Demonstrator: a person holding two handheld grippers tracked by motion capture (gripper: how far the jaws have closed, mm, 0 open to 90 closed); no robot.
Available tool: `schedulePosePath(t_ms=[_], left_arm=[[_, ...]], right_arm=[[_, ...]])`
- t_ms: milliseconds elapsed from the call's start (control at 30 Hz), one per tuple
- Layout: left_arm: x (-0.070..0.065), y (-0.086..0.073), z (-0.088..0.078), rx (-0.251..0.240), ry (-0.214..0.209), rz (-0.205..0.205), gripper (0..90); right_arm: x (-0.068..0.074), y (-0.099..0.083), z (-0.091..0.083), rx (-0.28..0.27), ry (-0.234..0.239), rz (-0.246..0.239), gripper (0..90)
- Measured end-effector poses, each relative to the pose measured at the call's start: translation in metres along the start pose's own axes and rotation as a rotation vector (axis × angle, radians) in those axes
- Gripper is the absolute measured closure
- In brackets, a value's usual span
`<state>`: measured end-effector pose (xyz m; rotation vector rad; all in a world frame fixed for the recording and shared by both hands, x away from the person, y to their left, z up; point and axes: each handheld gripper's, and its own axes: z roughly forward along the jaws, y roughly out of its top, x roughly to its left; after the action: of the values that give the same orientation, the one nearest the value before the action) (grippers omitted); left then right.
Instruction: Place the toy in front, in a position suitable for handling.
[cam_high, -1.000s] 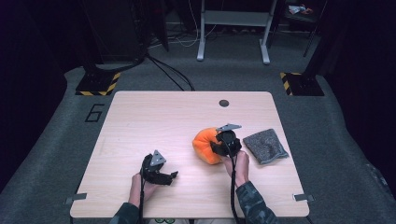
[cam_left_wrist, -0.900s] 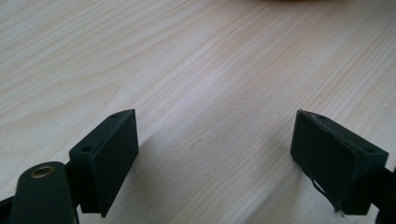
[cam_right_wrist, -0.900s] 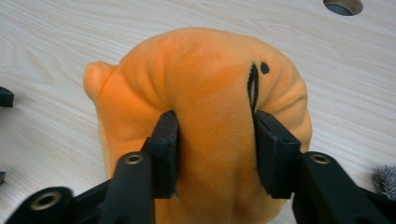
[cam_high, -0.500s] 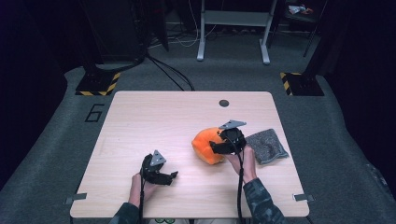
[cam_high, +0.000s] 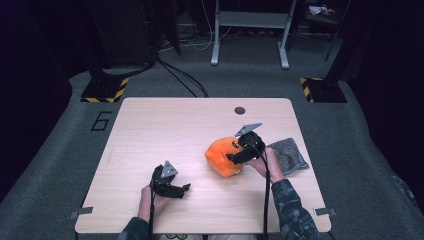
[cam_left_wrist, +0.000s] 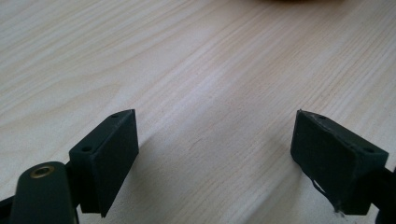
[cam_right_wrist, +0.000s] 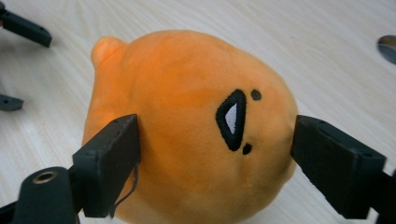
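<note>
Orange plush sits between the right gripper's wide-spread jaws: a rounded soft toy right of centre on the pale wood-grain table. Squeezed, its squashy bulk could bulge and slip free. The left gripper gapes empty. A grey speckled pouch lies beside.

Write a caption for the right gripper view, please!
Right gripper open, its black jaws on either side of a round orange plush toy on the pale wooden table.
</note>
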<state>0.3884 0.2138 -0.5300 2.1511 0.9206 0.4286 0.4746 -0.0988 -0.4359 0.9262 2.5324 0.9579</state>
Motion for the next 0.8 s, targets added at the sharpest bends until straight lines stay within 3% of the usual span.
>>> schedulePosePath(t_ms=[100, 167, 433, 567, 800], left_arm=[[0.000, 0.000, 0.000, 0.000, 0.000, 0.000, 15.0], [0.000, 0.000, 0.000, 0.002, 0.000, -0.004, 15.0], [0.000, 0.000, 0.000, 0.003, 0.000, -0.002, 15.0], [0.000, 0.000, 0.000, 0.002, 0.000, -0.004, 15.0], [0.000, 0.000, 0.000, 0.000, 0.000, -0.001, 15.0]], right_arm=[[0.000, -0.002, 0.004, 0.020, 0.018, -0.029, 21.4], [0.000, -0.005, 0.006, 0.035, 0.014, -0.049, 30.6], [0.005, -0.017, 0.009, 0.020, 0.024, -0.029, 59.3], [0.010, -0.015, 0.004, -0.005, 0.012, 0.003, 65.2], [0.024, -0.002, -0.014, -0.058, -0.076, 0.176, 66.1]])
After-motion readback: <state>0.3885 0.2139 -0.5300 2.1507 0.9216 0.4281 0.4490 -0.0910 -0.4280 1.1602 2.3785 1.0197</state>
